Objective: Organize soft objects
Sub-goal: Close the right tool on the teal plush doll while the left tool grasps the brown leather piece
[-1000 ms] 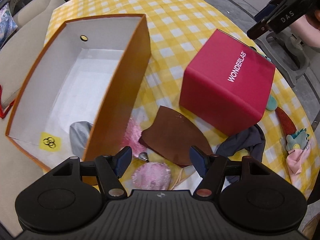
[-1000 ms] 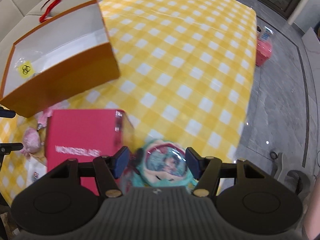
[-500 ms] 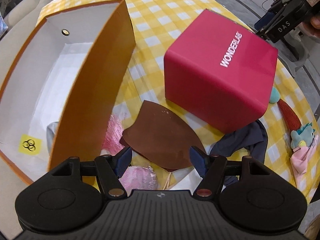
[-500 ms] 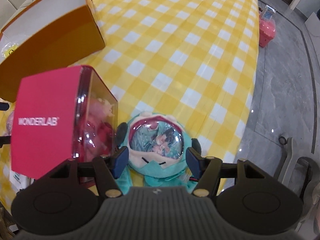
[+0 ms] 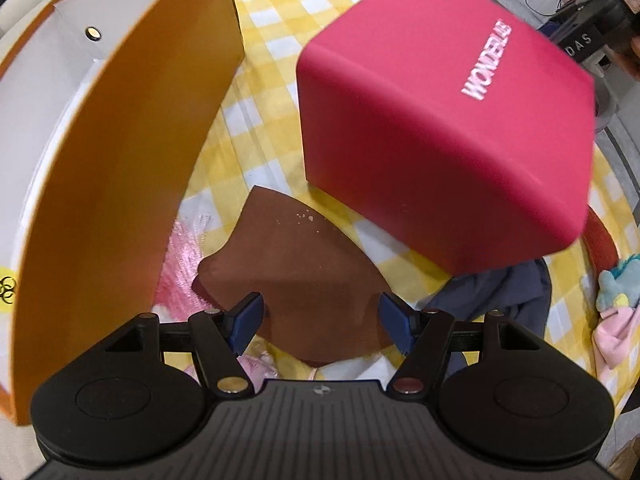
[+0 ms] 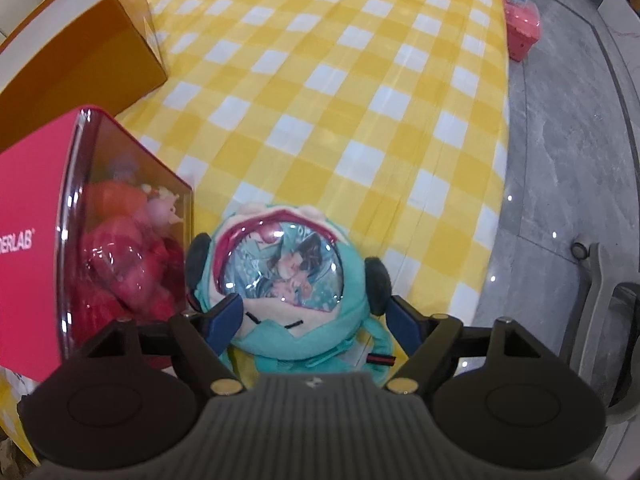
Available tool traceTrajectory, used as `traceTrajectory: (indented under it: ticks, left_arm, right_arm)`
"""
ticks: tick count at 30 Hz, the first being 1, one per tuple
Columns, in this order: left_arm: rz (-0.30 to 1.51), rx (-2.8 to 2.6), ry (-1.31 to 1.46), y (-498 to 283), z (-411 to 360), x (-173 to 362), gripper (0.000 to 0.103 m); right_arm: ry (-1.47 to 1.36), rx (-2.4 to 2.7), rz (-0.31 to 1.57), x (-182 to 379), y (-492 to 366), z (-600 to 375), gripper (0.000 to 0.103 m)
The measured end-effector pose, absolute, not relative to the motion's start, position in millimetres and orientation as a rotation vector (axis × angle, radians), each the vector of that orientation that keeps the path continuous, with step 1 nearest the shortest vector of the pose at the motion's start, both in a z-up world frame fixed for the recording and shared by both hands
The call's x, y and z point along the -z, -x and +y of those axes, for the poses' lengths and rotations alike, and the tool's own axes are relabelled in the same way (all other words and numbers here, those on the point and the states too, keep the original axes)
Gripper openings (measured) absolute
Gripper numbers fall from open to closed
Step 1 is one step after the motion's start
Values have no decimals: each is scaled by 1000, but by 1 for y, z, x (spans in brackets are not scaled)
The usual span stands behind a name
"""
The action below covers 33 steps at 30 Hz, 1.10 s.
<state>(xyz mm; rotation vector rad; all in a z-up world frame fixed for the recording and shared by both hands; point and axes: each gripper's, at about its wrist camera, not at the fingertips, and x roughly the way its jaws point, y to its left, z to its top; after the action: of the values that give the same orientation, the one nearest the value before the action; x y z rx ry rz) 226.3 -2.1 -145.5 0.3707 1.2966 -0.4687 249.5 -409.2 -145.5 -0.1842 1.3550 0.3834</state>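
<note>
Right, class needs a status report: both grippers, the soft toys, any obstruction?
Left gripper open over brown piece. Right gripper opening, teal plush between jaws, ungripped. Red box crowds plush's left.

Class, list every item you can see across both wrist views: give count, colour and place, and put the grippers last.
tablecloth: one, yellow-white check, covers table
orange box: one, white inside, left of brown piece
red box: one, marked WONDERLAB, clear side showing red plush
brown piece: one, flat, between the boxes
navy cloth: one, below red box
teal plush: one, beside red box
pink fluffy item: one, by orange box
left gripper: open, over brown piece
right gripper: opening, astride teal plush
</note>
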Motion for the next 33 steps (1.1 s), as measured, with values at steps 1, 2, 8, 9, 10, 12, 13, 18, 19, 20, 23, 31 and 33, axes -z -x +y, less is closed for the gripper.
traceTrajectory:
  ticks: [1, 2, 8, 9, 10, 12, 13, 18, 19, 20, 23, 31, 33]
  left_arm:
    - [1302, 468, -372, -228, -3, 149, 78]
    - [1305, 467, -371, -229, -4, 151, 78]
    - [1321, 451, -367, -234, -5, 163, 83]
    - [1317, 450, -370, -233, -5, 164, 85]
    - [1310, 451, -370, -233, -5, 164, 87]
    - [1304, 452, -370, -232, -6, 165, 92]
    - [1301, 455, -369, -232, -6, 166, 94]
    - [1290, 456, -389, -232, -6, 172, 103]
    - [1285, 454, -395, -232, -7, 173, 103]
    - [1279, 451, -398, -232, -7, 174, 103]
    - [1268, 445, -374, -231, -7, 177, 103]
    - [1263, 457, -369, -225, -3, 176, 68]
    - [1256, 459, -377, -223, -1, 173, 47]
  right_arm:
    - [182, -385, 1355, 148, -250, -409, 80]
    - [180, -384, 1356, 149, -250, -409, 80]
    - [178, -388, 1355, 156, -253, -408, 81]
    - [181, -386, 1354, 157, -253, -408, 82]
    - [183, -384, 1354, 158, -253, -408, 83]
    - [171, -376, 1358, 162, -255, -410, 86]
    - [155, -369, 1360, 163, -256, -412, 89]
    - [42, -369, 1363, 169, -259, -425, 86]
    - [49, -393, 1349, 167, -258, -424, 78]
    - [54, -403, 1347, 165, -257, -422, 74]
    - [59, -403, 1346, 162, -256, -422, 67]
    - [39, -402, 1336, 153, -254, -436, 46]
    - [35, -398, 1330, 151, -254, -438, 42]
